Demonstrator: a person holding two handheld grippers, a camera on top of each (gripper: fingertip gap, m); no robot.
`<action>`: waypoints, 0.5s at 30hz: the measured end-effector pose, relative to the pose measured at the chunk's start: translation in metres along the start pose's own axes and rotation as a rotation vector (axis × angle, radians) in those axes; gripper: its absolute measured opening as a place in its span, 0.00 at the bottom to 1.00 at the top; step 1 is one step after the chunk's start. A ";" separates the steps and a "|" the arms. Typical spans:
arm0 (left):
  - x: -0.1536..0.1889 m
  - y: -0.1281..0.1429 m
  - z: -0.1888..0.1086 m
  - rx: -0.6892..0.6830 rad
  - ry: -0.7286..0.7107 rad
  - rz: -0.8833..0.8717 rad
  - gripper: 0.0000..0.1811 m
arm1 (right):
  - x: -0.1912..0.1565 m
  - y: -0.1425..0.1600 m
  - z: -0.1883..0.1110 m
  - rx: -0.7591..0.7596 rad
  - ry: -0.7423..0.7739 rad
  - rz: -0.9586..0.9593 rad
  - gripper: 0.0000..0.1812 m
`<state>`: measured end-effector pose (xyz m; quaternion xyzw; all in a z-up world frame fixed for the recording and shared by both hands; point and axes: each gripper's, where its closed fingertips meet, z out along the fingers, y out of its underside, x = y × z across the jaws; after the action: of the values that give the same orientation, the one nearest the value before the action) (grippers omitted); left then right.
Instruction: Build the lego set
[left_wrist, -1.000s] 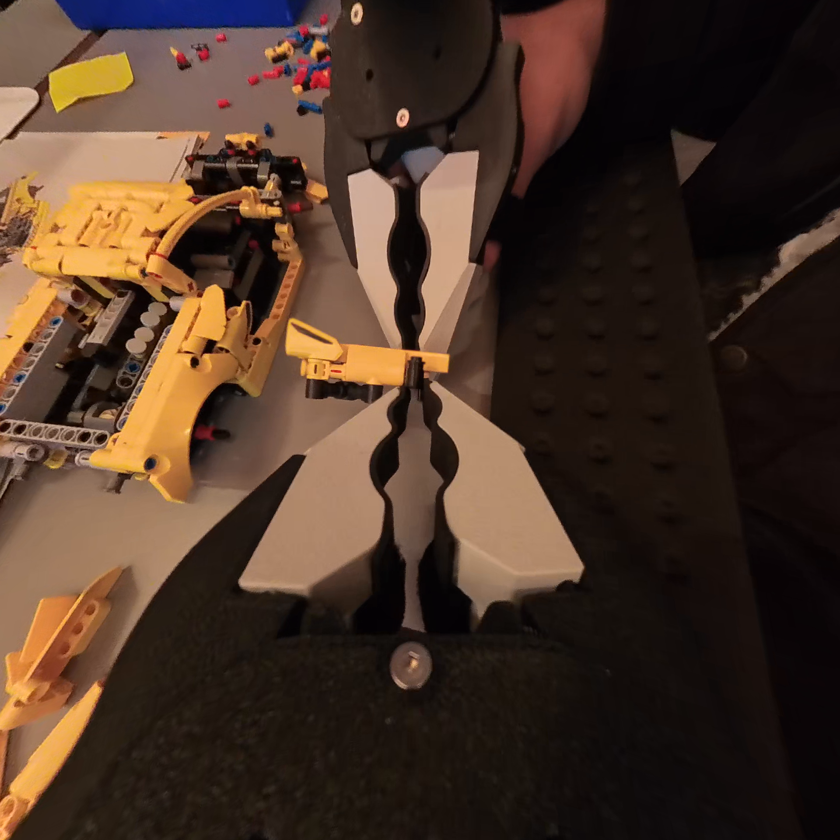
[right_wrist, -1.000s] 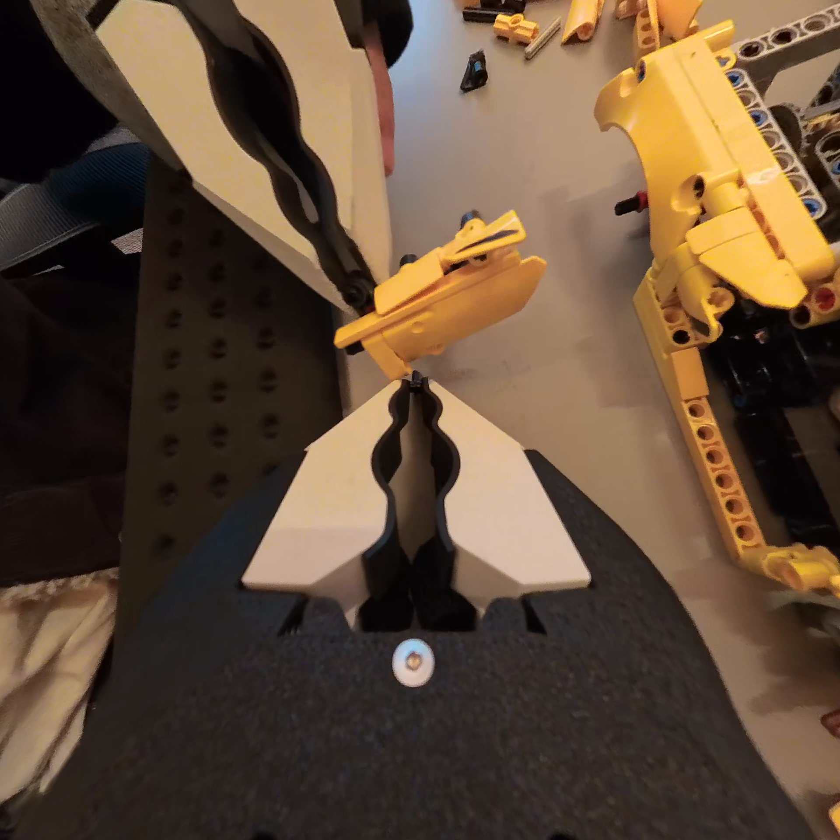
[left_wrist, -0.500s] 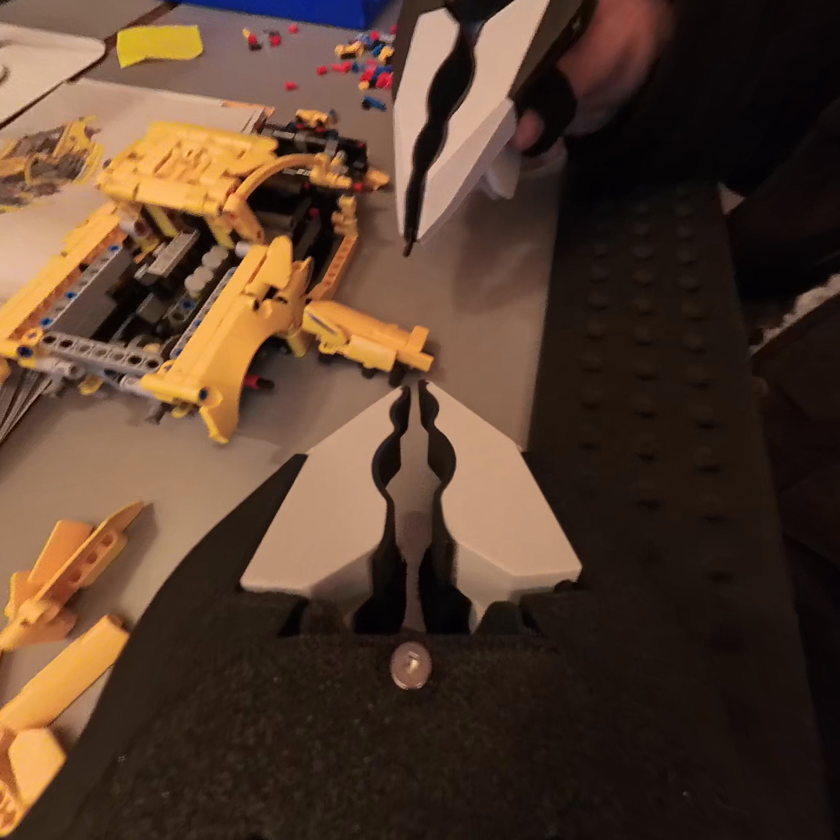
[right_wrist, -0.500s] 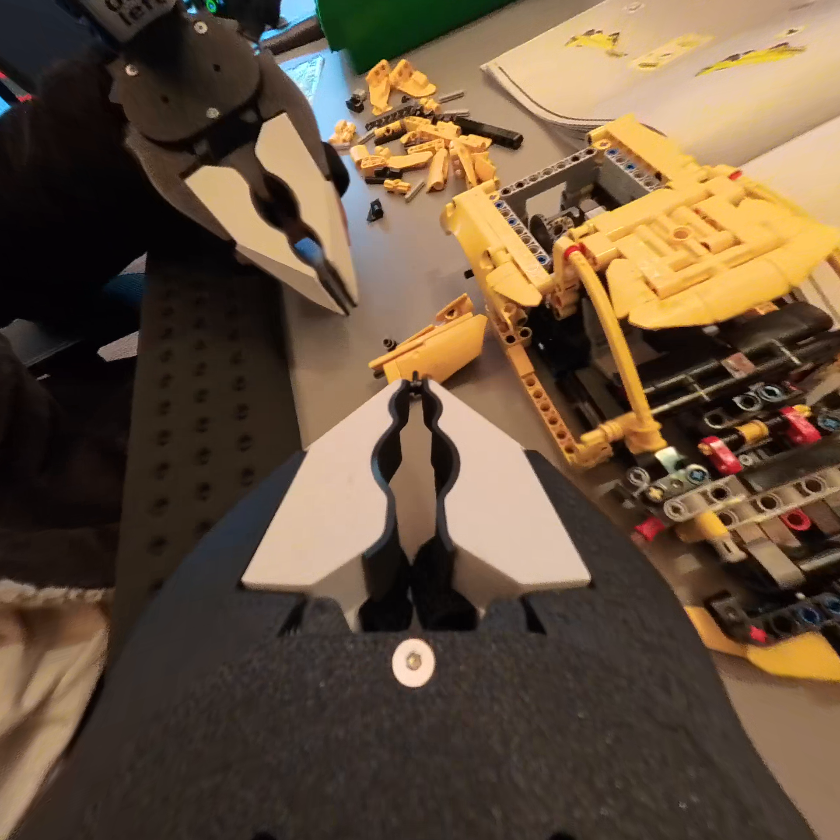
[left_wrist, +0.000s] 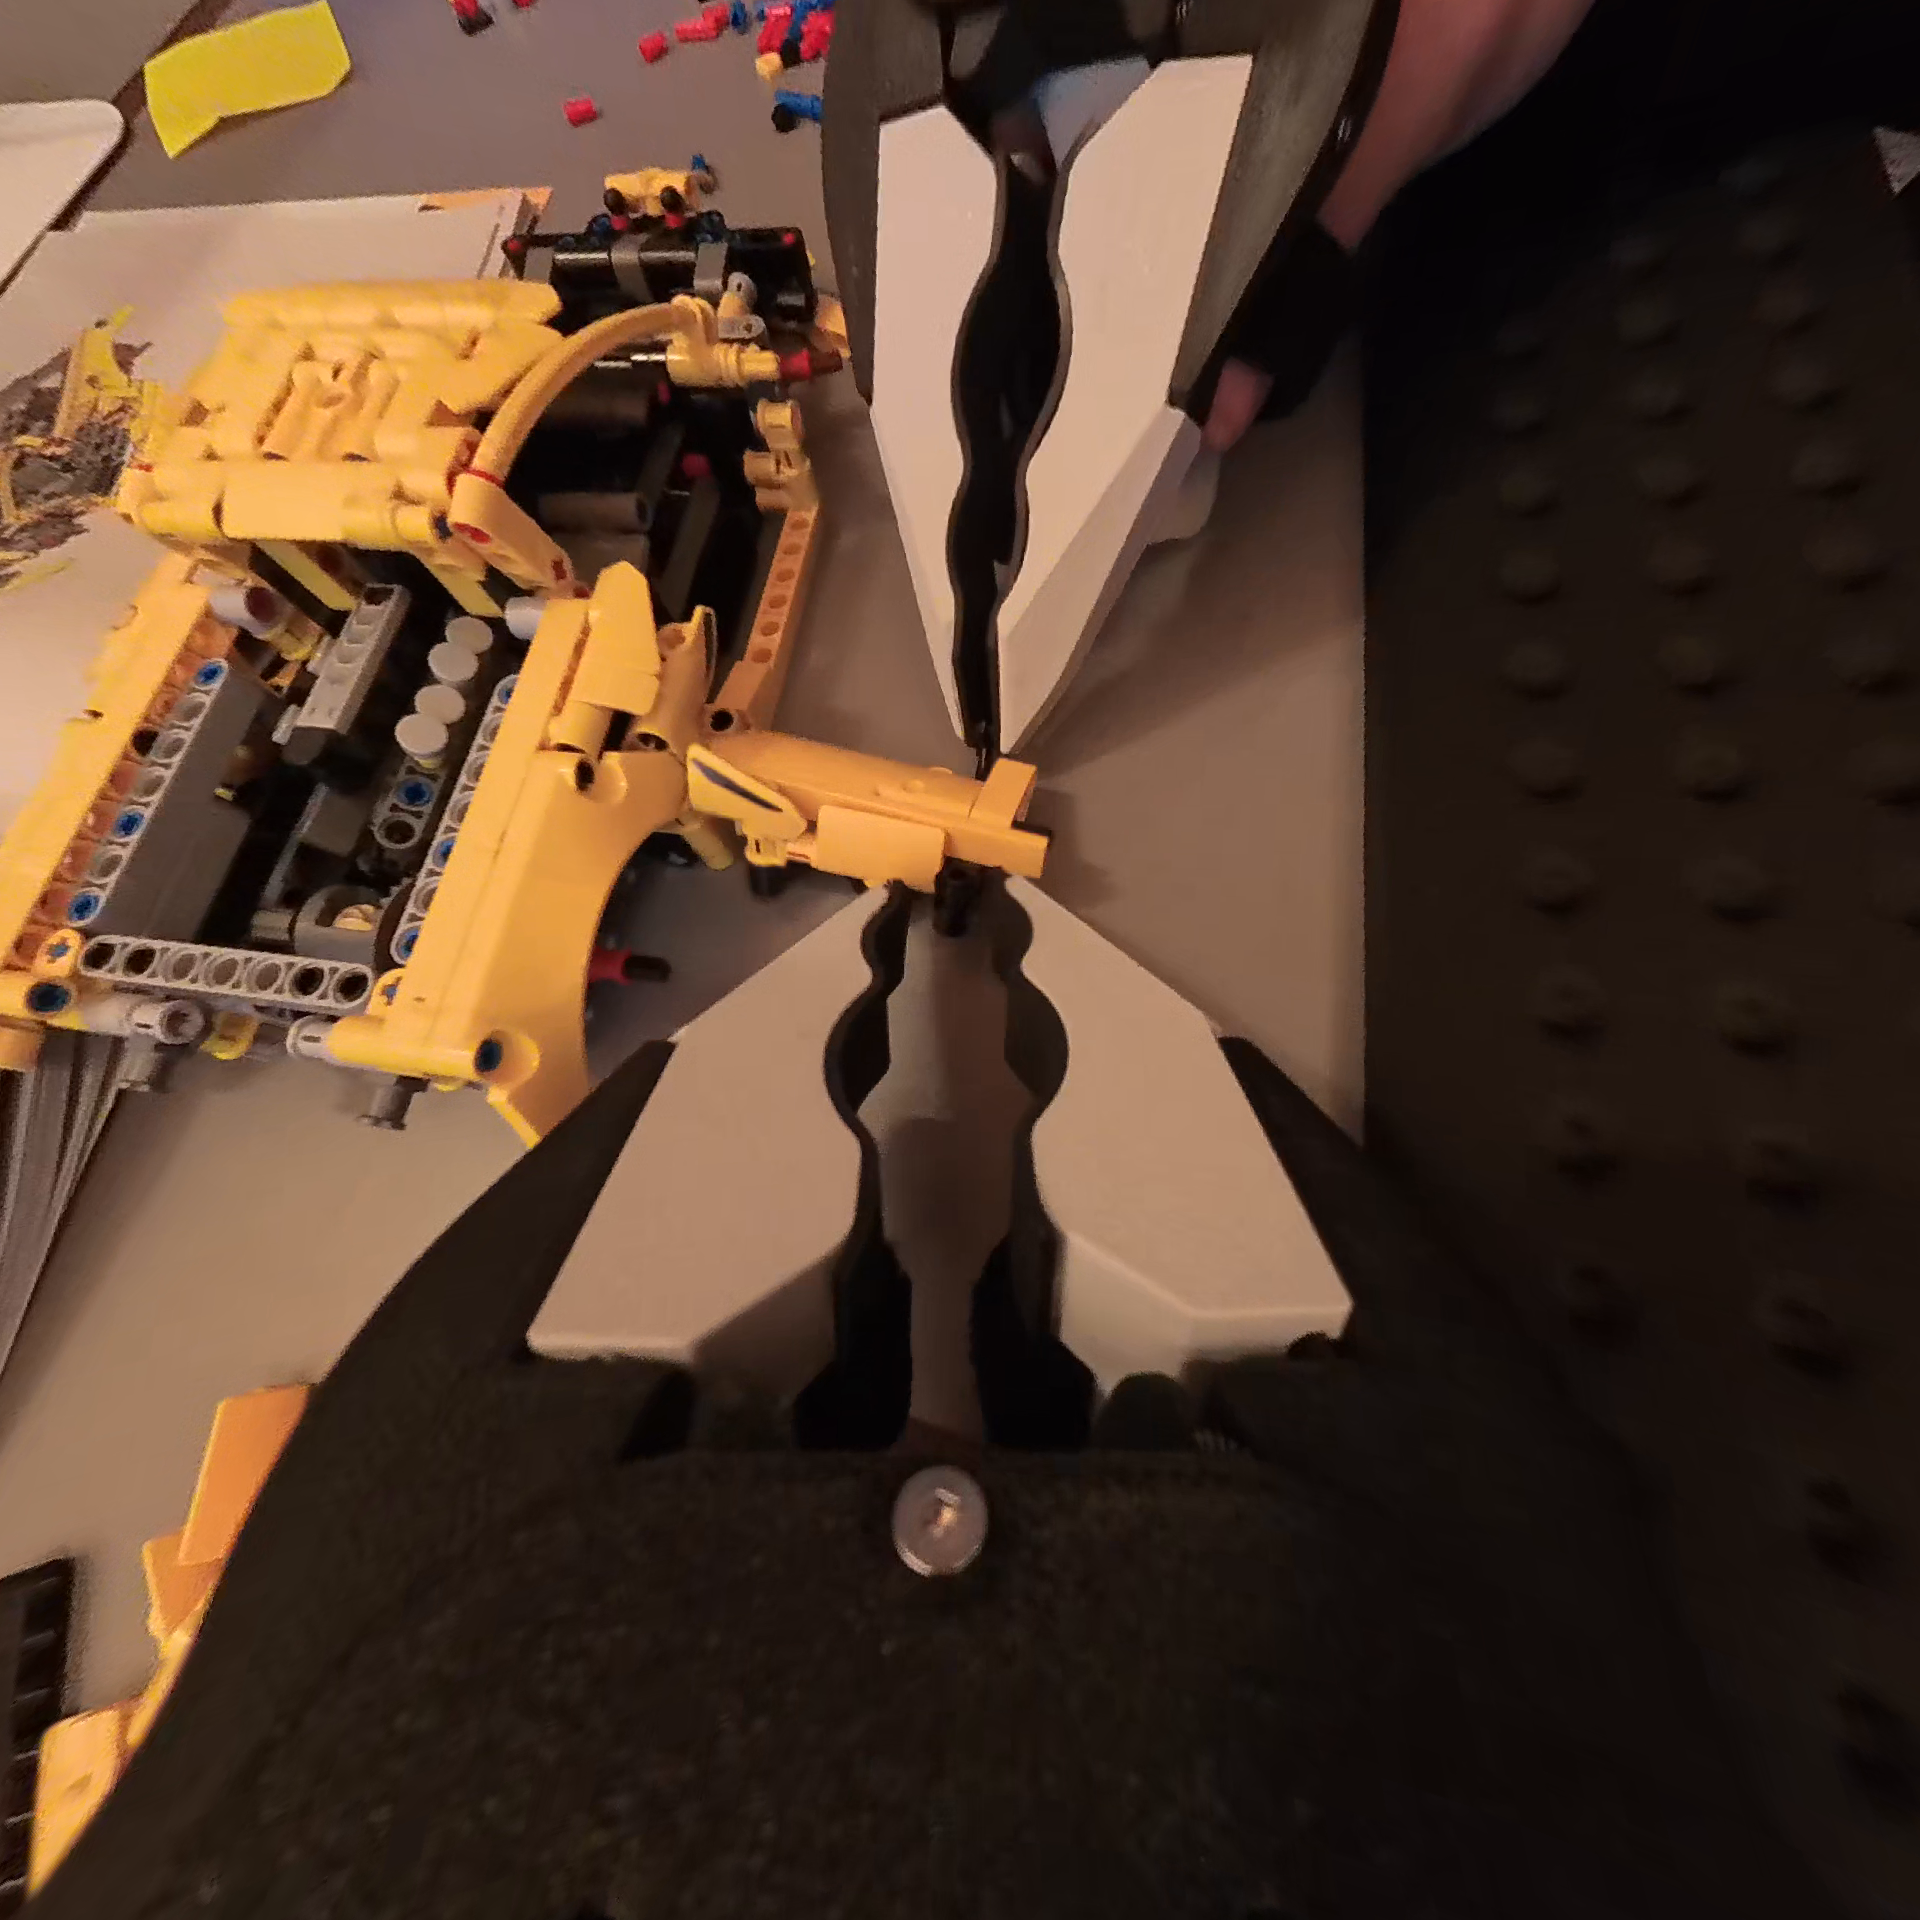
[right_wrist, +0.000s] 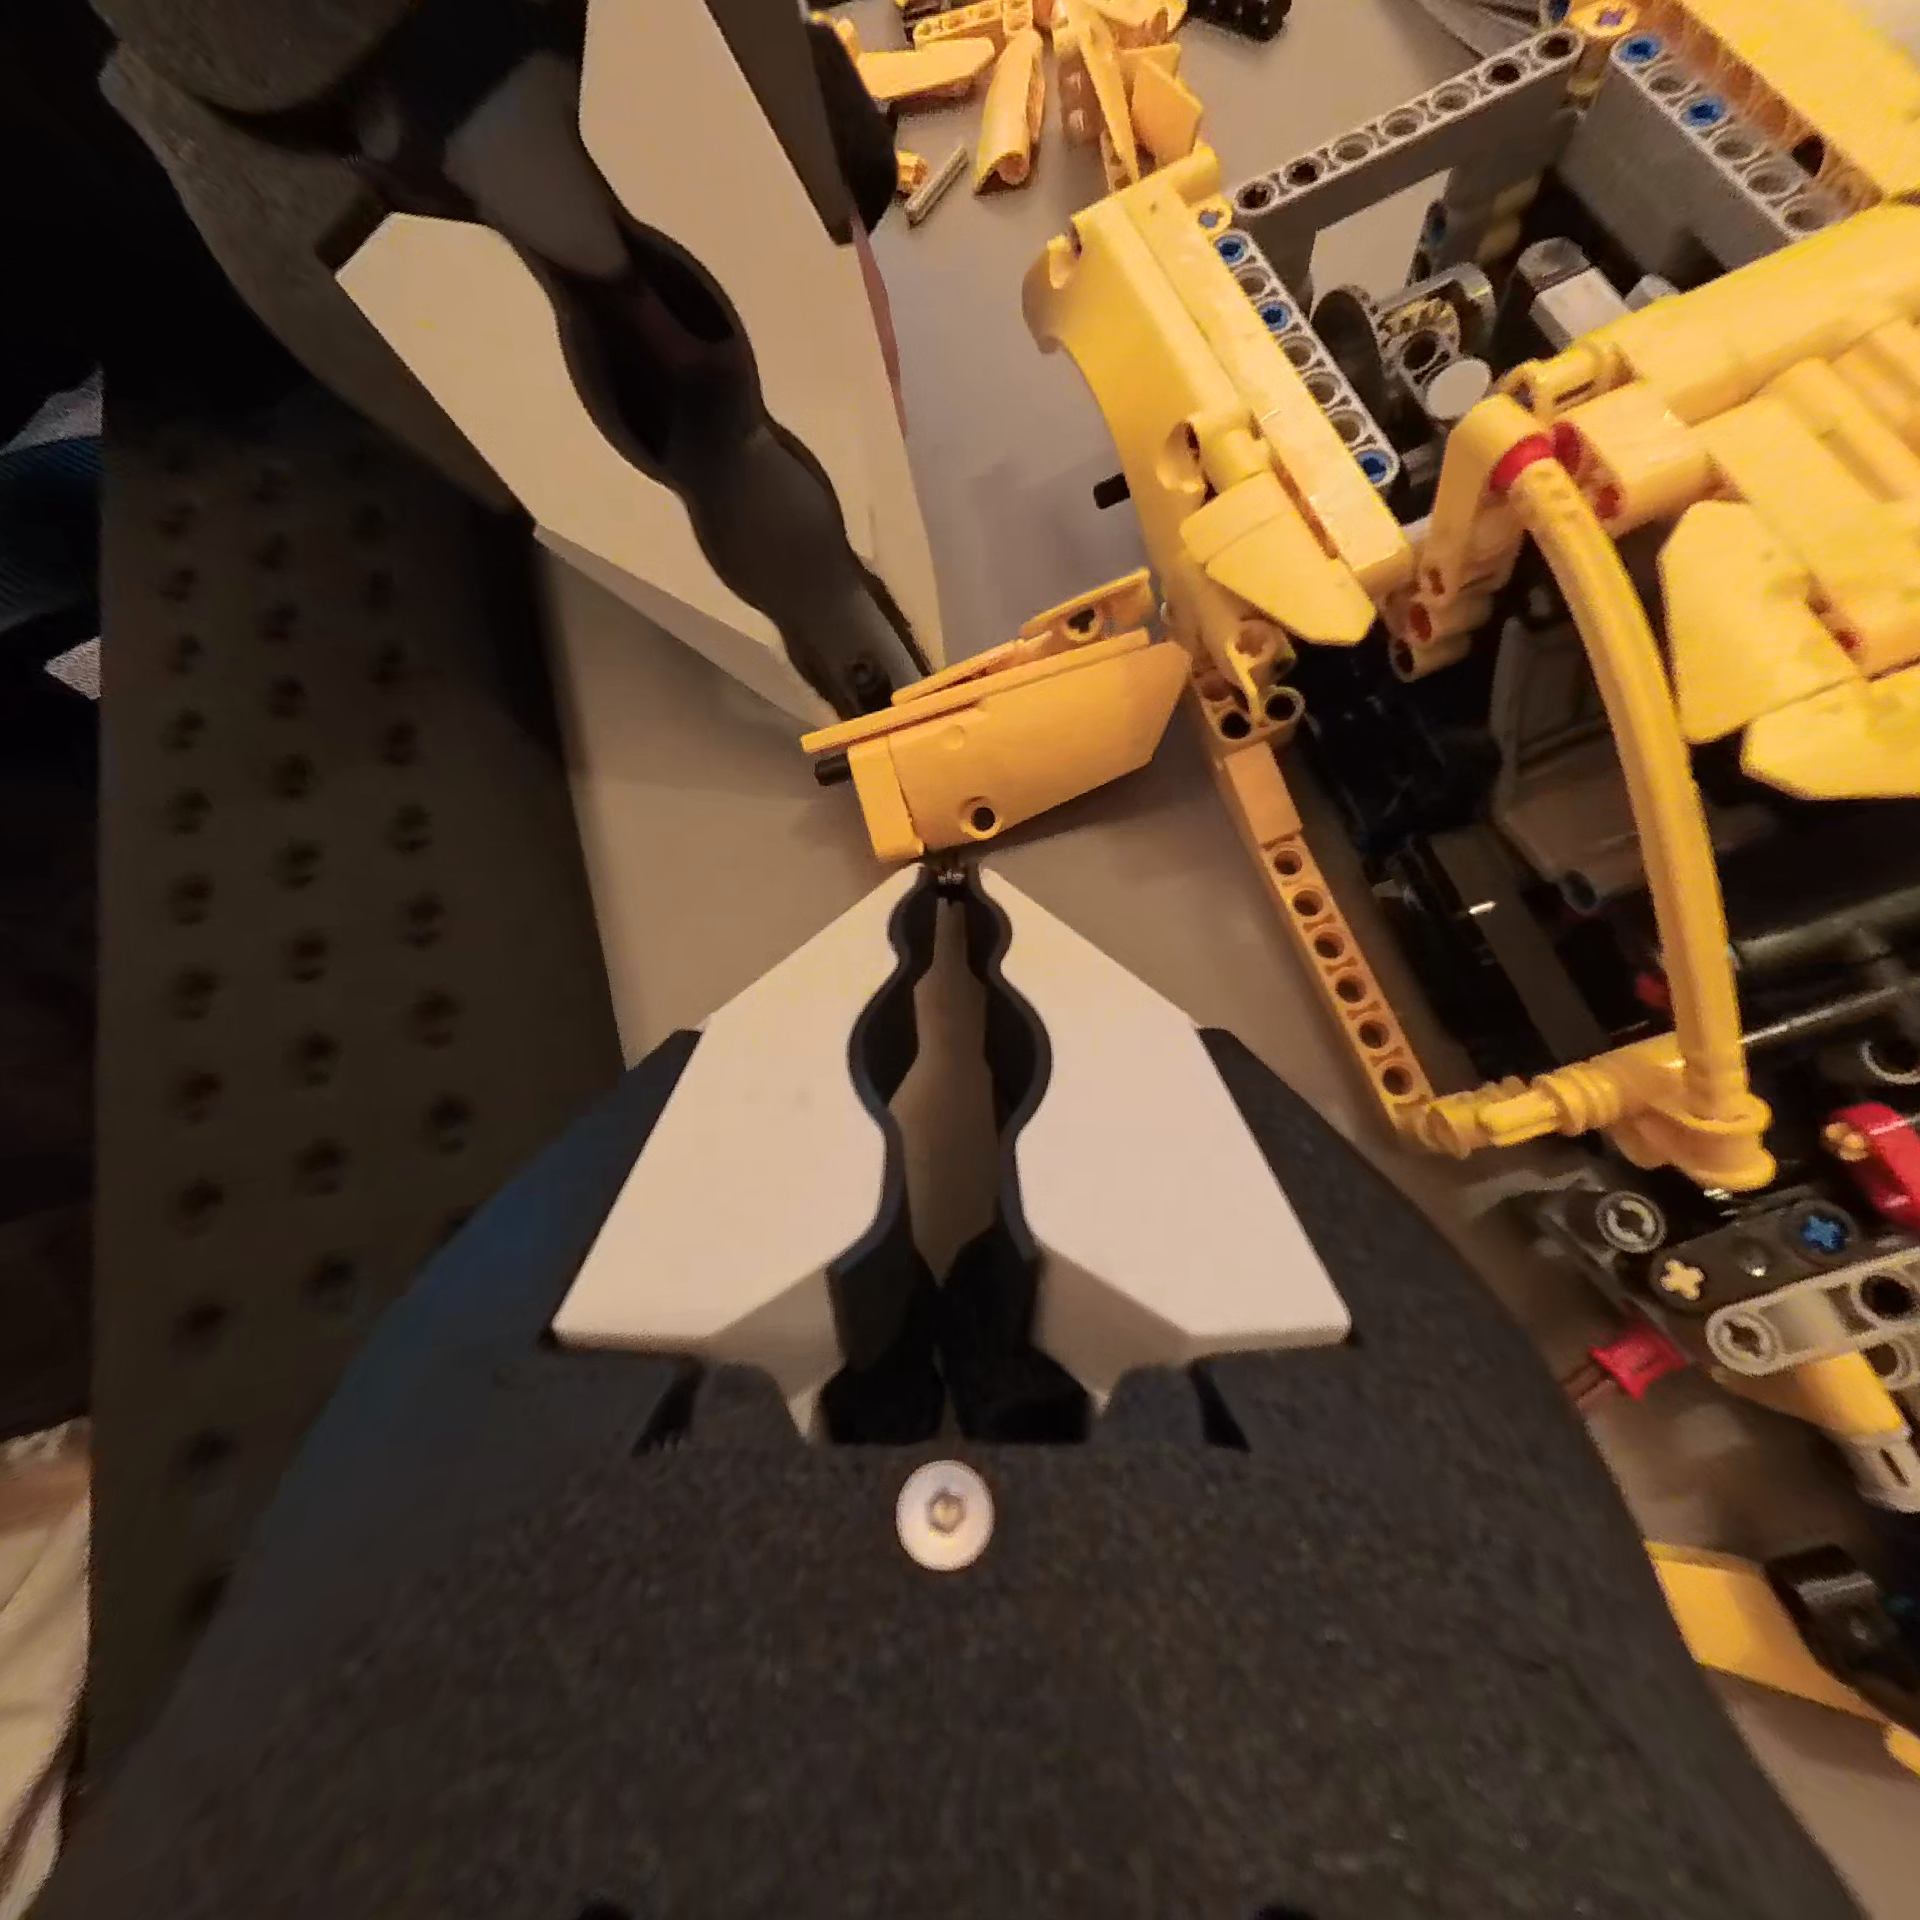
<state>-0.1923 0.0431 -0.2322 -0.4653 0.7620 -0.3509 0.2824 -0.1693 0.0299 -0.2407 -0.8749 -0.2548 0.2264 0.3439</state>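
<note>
My left tips (left_wrist: 945, 902) hide pt of the black pin under the yellow piece (left_wrist: 883, 810); grip unclear. Right tips (right_wrist: 951, 878) meet a tiny dark bit below it, too small to ID. Model (right_wrist: 1558, 623) cut by frame edges both views. Loose bits (left_wrist: 727, 42) at top edge blurred, cropped.

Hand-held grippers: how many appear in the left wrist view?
2. Left hand-held gripper at the bottom; right hand-held gripper from the top, both tips at the yellow sub-assembly.
</note>
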 end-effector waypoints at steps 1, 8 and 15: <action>0.000 0.001 0.000 -0.007 -0.001 0.003 0.08 | 0.000 0.001 0.001 -0.004 -0.001 -0.001 0.02; 0.003 -0.007 -0.002 0.032 0.023 -0.017 0.05 | -0.003 0.001 0.003 -0.007 -0.027 0.014 0.02; 0.007 -0.018 -0.008 0.081 -0.010 -0.002 0.04 | -0.009 -0.034 -0.047 0.229 -0.024 0.005 0.02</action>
<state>-0.1917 0.0333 -0.2133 -0.4559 0.7454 -0.3793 0.3045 -0.1590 0.0237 -0.1830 -0.8277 -0.2294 0.2655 0.4379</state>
